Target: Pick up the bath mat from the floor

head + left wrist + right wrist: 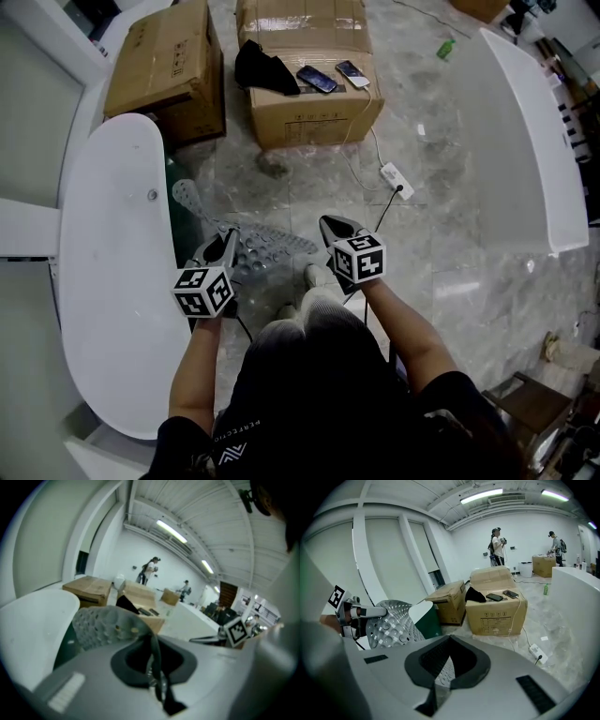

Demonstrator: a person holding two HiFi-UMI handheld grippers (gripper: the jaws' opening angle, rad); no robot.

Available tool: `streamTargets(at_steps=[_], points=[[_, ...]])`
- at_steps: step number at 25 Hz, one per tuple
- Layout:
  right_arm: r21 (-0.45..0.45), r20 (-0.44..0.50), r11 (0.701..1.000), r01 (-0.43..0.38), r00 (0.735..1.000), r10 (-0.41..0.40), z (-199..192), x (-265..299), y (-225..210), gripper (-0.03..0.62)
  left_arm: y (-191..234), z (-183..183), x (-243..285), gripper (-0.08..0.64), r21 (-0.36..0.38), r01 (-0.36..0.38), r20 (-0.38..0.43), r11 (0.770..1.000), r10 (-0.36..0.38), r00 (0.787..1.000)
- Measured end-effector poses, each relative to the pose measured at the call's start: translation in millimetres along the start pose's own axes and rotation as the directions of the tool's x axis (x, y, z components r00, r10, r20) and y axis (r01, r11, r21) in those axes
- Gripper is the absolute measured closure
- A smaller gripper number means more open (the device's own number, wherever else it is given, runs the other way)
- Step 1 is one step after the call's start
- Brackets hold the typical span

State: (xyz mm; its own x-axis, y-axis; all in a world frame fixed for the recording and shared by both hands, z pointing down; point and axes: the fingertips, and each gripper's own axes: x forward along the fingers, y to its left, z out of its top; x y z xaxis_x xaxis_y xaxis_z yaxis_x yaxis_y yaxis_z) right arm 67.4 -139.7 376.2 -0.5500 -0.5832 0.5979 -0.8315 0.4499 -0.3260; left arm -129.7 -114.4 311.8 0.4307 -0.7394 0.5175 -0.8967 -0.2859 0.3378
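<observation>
Centrally, in the head view, the bath mat (pixel 267 248), a translucent grey sheet studded with round suckers, stretches between the two grippers above the marble floor (pixel 441 225). The left gripper (pixel 228 246) has its jaws closed on one edge of the mat; its own view shows the mat (pixel 105 623) curling up from the pinched jaws. The right gripper (pixel 334 228) is likewise clamped on the mat, a strip of which (pixel 444 672) passes through its narrow jaw gap. The mat's far end reaches towards the white tub (pixel 112 281); whether it touches the floor cannot be told. Beyond stand two cardboard boxes (pixel 309 103), one of them carrying two phones (pixel 317 79) and a black cloth (pixel 262 67). A power strip (pixel 397 178) lies on the floor.
</observation>
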Motion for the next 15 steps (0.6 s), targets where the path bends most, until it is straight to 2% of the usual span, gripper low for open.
streamTargets(at_steps=[8,15], points=[[-0.004,0.01,1.0,-0.008,1.0,0.008,11,-16,15,0.594,-21,21,-19,0.543,-0.028,0.039,0.065,0.999,-0.037,0.997],[-0.03,0.02,0.999,-0.02,1.0,0.021,16,-27,23,0.594,-31,23,-25,0.543,-0.027,0.039,0.062,0.999,-0.037,0.997]])
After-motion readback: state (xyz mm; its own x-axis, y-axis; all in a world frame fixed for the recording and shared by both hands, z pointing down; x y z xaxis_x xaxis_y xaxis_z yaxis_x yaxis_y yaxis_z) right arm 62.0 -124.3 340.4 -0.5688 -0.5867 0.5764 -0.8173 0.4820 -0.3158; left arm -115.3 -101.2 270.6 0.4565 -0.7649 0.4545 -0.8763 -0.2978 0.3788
